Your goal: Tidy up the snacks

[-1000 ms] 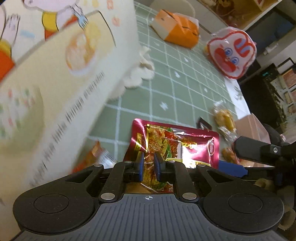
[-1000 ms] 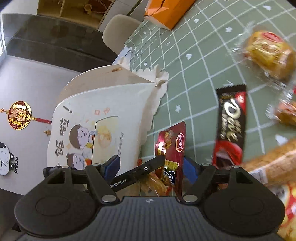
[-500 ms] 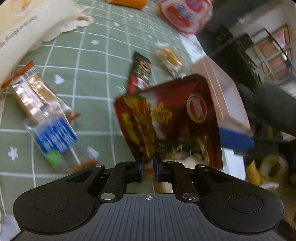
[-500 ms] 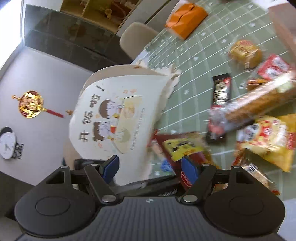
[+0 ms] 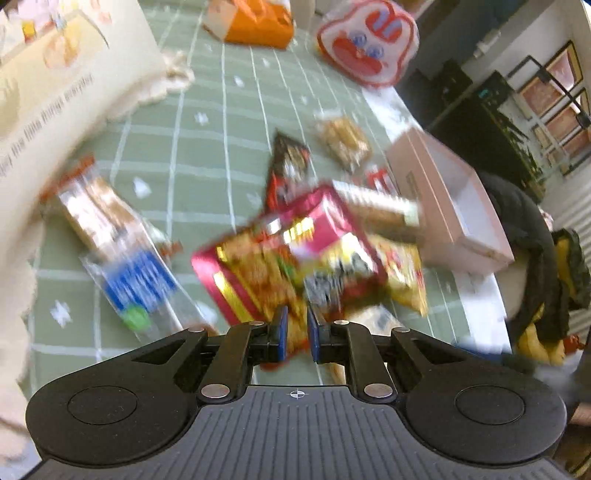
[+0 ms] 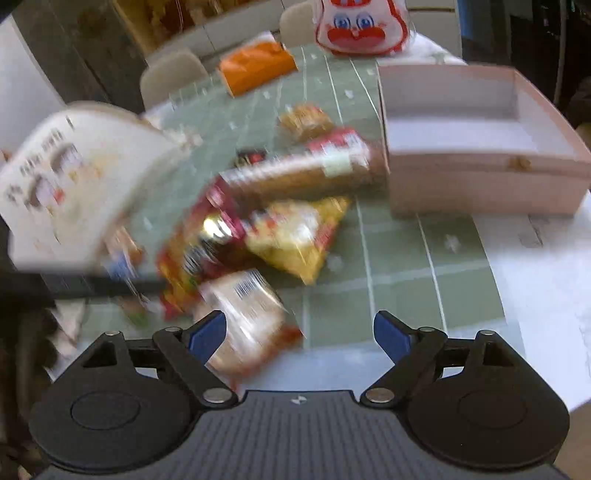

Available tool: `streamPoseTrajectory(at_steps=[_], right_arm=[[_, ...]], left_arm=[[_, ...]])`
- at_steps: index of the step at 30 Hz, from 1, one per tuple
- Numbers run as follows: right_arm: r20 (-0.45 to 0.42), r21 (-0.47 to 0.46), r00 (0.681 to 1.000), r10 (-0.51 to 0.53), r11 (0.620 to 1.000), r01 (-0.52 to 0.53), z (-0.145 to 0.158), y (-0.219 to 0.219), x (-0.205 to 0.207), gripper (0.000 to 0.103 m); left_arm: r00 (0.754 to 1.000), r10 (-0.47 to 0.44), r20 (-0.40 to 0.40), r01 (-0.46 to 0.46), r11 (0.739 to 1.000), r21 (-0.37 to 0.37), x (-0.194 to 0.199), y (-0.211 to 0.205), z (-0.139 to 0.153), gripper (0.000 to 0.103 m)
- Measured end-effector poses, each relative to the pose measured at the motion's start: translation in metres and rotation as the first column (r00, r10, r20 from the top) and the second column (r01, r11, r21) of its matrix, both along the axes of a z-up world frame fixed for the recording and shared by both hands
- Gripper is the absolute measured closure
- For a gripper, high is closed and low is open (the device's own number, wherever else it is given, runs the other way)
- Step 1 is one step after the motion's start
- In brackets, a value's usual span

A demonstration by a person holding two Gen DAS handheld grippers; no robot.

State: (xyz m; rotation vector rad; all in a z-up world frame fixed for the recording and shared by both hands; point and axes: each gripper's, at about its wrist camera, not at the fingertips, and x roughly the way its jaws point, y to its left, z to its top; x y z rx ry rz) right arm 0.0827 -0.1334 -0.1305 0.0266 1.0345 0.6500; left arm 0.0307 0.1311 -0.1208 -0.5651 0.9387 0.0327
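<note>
My left gripper (image 5: 297, 334) is shut on the lower edge of a red snack packet (image 5: 280, 258), which hangs blurred above the green checked tablecloth (image 5: 207, 166). The right wrist view shows the same red packet (image 6: 181, 266) at centre left. My right gripper (image 6: 299, 332) hovers over the table's near edge, its jaws opening wide. A pale clear-wrapped snack (image 6: 251, 317) lies below them by the left pad (image 6: 207, 332), and no pad presses on it. An open pink box (image 6: 480, 166) stands at the right, also visible in the left wrist view (image 5: 454, 221).
A cream cartoon-print bag (image 5: 55, 92) stands at the left. Loose snacks lie about: a long bread packet (image 6: 306, 170), a yellow packet (image 6: 295, 232), a chocolate bar (image 5: 286, 166), a blue-labelled packet (image 5: 140, 280). An orange box (image 5: 255, 22) and a rabbit-face bag (image 5: 369, 51) sit far back.
My left gripper has carried the red packet away from the cream bag toward the snack pile. My right gripper has swung toward the pink box and its jaws have widened.
</note>
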Motion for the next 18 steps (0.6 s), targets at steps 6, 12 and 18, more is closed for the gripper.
streamPoseTrajectory(at_steps=[6,12,18], right_arm=[[-0.078,0.029,0.997,-0.018,0.999,0.020,-0.016,-0.006,0.000,0.008],[-0.190,0.134,0.980,-0.056,0.988,0.082,-0.021,-0.022,0.011,0.000],[-0.228,0.105,0.973,-0.045,0.992,0.070,-0.017,-0.019,0.019,0.010]], left_arm=[[0.998,0.030,0.048,-0.033,0.997,0.063,0.023,0.029,0.009,0.088],[0.989,-0.119,0.086,0.113,0.991,0.074,0.049,0.044,0.008,0.088],[0.967,-0.251,0.049,0.247,0.966,0.072,0.070,0.059,-0.002,0.088]])
